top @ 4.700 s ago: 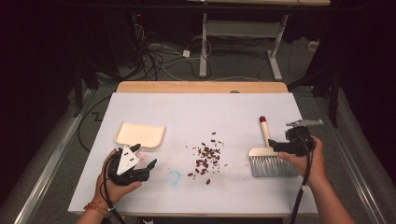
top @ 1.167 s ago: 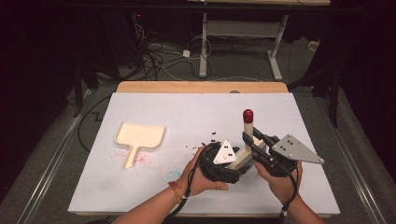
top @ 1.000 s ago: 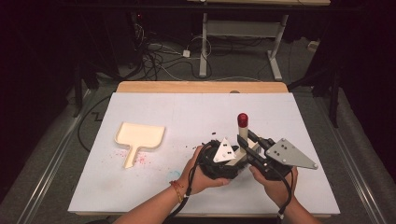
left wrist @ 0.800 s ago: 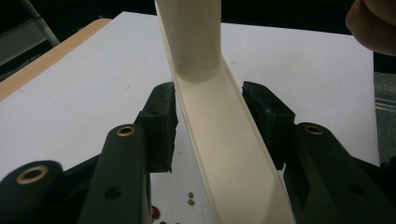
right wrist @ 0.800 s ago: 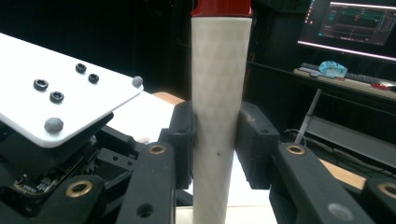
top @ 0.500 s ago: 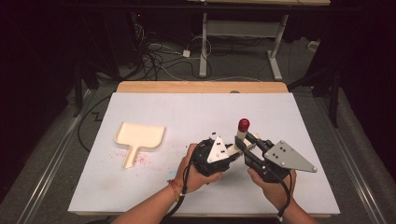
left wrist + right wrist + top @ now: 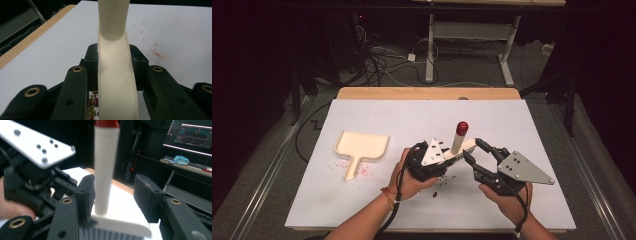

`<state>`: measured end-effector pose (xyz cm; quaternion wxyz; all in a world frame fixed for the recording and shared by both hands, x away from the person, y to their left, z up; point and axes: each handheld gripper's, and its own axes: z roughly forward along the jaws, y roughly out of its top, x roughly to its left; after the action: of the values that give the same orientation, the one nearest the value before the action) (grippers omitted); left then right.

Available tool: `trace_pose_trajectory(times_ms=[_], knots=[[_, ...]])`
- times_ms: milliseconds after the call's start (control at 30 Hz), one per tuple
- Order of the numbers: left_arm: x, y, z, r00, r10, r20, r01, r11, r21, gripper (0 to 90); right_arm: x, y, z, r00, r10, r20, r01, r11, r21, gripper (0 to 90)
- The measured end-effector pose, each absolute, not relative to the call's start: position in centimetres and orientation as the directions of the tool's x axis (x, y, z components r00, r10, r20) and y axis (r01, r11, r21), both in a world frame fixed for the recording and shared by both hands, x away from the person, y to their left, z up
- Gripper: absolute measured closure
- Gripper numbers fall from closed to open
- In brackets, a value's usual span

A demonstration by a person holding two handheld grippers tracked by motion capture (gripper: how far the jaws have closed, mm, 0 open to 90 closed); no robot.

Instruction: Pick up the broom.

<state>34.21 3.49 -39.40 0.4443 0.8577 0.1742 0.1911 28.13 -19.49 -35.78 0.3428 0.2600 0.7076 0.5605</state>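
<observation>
A hand brush with a cream handle and a red tip stands tilted over the white table. My left gripper is shut on the brush's cream back, pads pressing both sides. My right gripper has just been opening its jaws; the handle stands between them, close to the left pad and well apart from the right one. Dark red beans lie under the brush, with more of these beans below the left jaws. A cream dustpan lies at the left.
Red smears mark the table beside the dustpan's handle. A wooden strip runs along the far table edge, with cables and a desk frame on the floor beyond. A lit monitor stands in the dark background.
The left gripper crossed from the dustpan side to the raised brush and closed on its back. The right jaws have opened off the handle. The brush has shifted slightly left.
</observation>
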Motion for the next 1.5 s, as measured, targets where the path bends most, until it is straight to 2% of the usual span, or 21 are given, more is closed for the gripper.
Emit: trace_pose_trajectory(times_ms=[133, 367, 633, 733, 800, 933, 967, 1000, 1067, 1133, 1200, 1267, 1333, 1400, 1467, 1500], knots=[[34.4, 4.2, -39.3, 0.865, 0.472, 0.171, 0.134, -0.545, 0.827, 65.1, 28.4, -20.5, -36.4, -0.631, 0.745, -0.215, -0.002, 0.276, 0.961, 46.0], [34.9, 5.3, -39.2, 0.876, 0.462, 0.141, 0.144, -0.528, 0.837, 65.1, 28.5, -22.0, -37.4, -0.636, 0.735, -0.235, 0.023, 0.322, 0.946, 43.6], [34.2, 6.0, -38.8, 0.949, 0.284, 0.139, 0.053, -0.576, 0.816, 65.1, 29.7, -22.6, -38.2, -0.688, 0.688, -0.23, 0.05, 0.361, 0.931, 40.2], [33.9, 6.1, -38.7, 0.966, 0.215, 0.143, 0.016, -0.605, 0.796, 65.1, 29.8, -22.4, -38.3, -0.757, 0.619, -0.207, 0.056, 0.377, 0.924, 38.7], [33.8, 6.2, -38.7, 0.979, 0.159, 0.129, -0.004, -0.613, 0.79, 65.0, 29.8, -21.9, -38.6, -0.822, 0.536, -0.19, 0.057, 0.41, 0.91, 37.7], [33.3, 5.6, -38.8, 0.993, 0.039, 0.111, -0.061, -0.639, 0.767, 65.0, 30.0, -21.3, -39.1, -0.867, 0.462, -0.187, 0.053, 0.458, 0.888, 37.9], [33.1, 5.4, -38.9, 0.994, 0.012, 0.11, -0.076, -0.649, 0.757, 65.0, 29.9, -20.8, -39.5, -0.906, 0.379, -0.186, 0.037, 0.51, 0.86, 38.9], [33.0, 5.2, -39.0, 0.994, -0.014, 0.105, -0.089, -0.655, 0.75, 65.0, 29.9, -20.8, -39.5, -0.906, 0.379, -0.186, 0.037, 0.51, 0.86, 38.9], [32.8, 4.9, -39.2, 0.994, -0.052, 0.093, -0.104, -0.658, 0.746, 65.0, 30.0, -20.2, -40.1, -0.949, 0.284, -0.134, 0.047, 0.55, 0.834, 45.5], [32.8, 4.6, -39.4, 0.993, -0.079, 0.087, -0.118, -0.667, 0.735, 65.0, 30.0, -20.0, -40.4, -0.953, 0.273, -0.131, 0.046, 0.558, 0.829, 48.3], [32.8, 4.5, -39.6, 0.993, -0.078, 0.087, -0.116, -0.677, 0.727, 64.9, 30.2, -20.0, -40.7, -0.97, 0.226, -0.09, 0.056, 0.568, 0.821, 59.9], [32.8, 4.5, -39.8, 0.993, -0.093, 0.076, -0.119, -0.673, 0.73, 64.4, 30.3, -20.0, -40.8, -0.979, 0.193, -0.07, 0.056, 0.581, 0.812, 64.2], [32.8, 4.6, -39.7, 0.993, -0.09, 0.077, -0.117, -0.662, 0.74, 63.6, 30.3, -19.9, -40.8, -0.981, 0.184, -0.065, 0.056, 0.587, 0.808, 65.2], [33.0, 4.8, -39.6, 0.994, -0.076, 0.074, -0.106, -0.65, 0.752, 58.8, 30.2, -19.7, -40.7, -0.979, 0.19, -0.07, 0.058, 0.595, 0.801, 67.5], [33.1, 5.0, -39.5, 0.995, -0.026, 0.097, -0.091, -0.651, 0.753, 56.2, 30.3, -19.7, -40.6, -0.976, 0.206, -0.074, 0.064, 0.594, 0.802, 67.6], [33.1, 5.3, -39.4, 0.994, 0.001, 0.111, -0.083, -0.652, 0.754, 51.7, 30.3, -19.7, -40.5, -0.971, 0.222, -0.087, 0.065, 0.599, 0.798, 67.6]])
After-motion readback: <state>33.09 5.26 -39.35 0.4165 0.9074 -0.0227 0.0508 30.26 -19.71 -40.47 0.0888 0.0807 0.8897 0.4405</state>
